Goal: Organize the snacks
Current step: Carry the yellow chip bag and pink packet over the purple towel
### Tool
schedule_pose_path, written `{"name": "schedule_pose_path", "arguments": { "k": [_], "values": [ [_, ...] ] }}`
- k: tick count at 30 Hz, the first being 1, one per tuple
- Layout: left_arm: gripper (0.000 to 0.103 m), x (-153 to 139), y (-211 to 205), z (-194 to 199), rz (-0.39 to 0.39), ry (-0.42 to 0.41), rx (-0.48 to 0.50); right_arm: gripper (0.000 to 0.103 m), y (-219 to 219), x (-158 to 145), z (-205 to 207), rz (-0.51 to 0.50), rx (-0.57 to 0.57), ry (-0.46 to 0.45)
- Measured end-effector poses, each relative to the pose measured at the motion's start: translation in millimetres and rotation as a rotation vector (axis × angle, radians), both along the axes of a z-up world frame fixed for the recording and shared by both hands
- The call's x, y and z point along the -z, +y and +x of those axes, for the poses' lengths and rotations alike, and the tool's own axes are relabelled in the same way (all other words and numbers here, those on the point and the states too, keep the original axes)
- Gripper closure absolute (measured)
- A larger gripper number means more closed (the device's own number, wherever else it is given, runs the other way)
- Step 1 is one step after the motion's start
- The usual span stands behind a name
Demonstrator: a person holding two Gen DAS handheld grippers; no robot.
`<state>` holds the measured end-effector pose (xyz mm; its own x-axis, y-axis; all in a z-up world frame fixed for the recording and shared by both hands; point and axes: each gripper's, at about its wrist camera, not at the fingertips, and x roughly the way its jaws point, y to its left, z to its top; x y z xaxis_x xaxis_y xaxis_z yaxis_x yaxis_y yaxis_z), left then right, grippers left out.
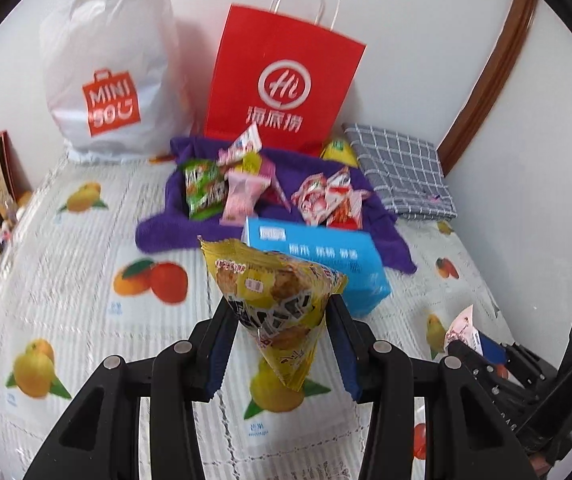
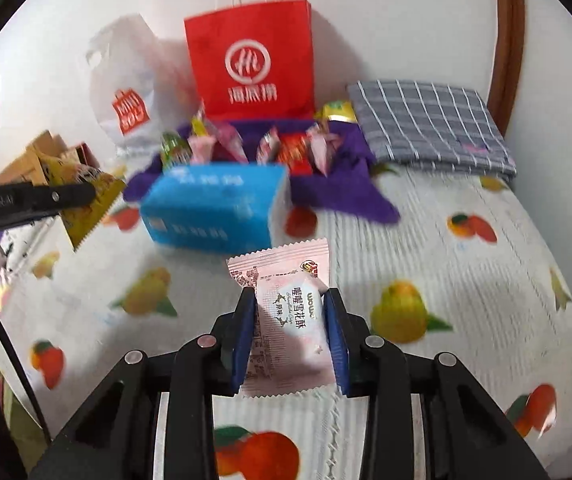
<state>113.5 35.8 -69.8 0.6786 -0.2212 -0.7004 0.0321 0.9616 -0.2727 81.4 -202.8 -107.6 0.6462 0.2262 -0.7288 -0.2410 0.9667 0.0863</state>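
The left gripper has its jaws pinching a yellow packet, a crinkly pouch with cookie-looking pictures and black-and-white lettering. It sits between the blue pads, held up above the tablecloth. Its long axis runs roughly up and down in the left wrist view: wide serrated end pointing far, toward the blue box, and the narrow corner hanging down near the camera.

The right gripper is clamped on a pink packet, a pale flat wrapper with Chinese text, a little deer drawing and a zigzag seal at both ends. It's also lifted off the cloth, just near of the blue box. Long axis goes near to far, and the print reads sideways, so it's turned on its side.

What each view gets that the other doesn't: the right wrist view shows the pink packet's whole face, while the left one only catches a corner of it at the right edge. The right wrist view sees the yellow packet side-on at the far left, sticking out of the other gripper, so you lose the front print. It also shows cardboard boxes on the left.

Both show the purple towel with the snack pile on it, just beyond the box. Farther back, against the wall, stand a red bag and a white bag, with a checked cloth folded on the right.
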Motion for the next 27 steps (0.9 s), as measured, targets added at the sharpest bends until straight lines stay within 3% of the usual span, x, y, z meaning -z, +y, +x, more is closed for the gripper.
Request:
{"name": "schedule_pose_path", "arguments": {
  "k": [11, 20, 27],
  "values": [
    [0.060, -25, 4, 20, 0.007, -0.037, 0.022, 0.069, 10, -37, 40, 0.043, 0.014, -0.052],
    [0.060, -28, 9, 32, 0.045, 0.003, 0.024, 0.069, 18, -46, 57, 0.045, 0.000, -0.043],
    [0.060, -34, 15, 33, 0.019, 0.005, 0.042, 0.069, 9, -57, 62, 0.056, 0.017, -0.036]
  ]
}}
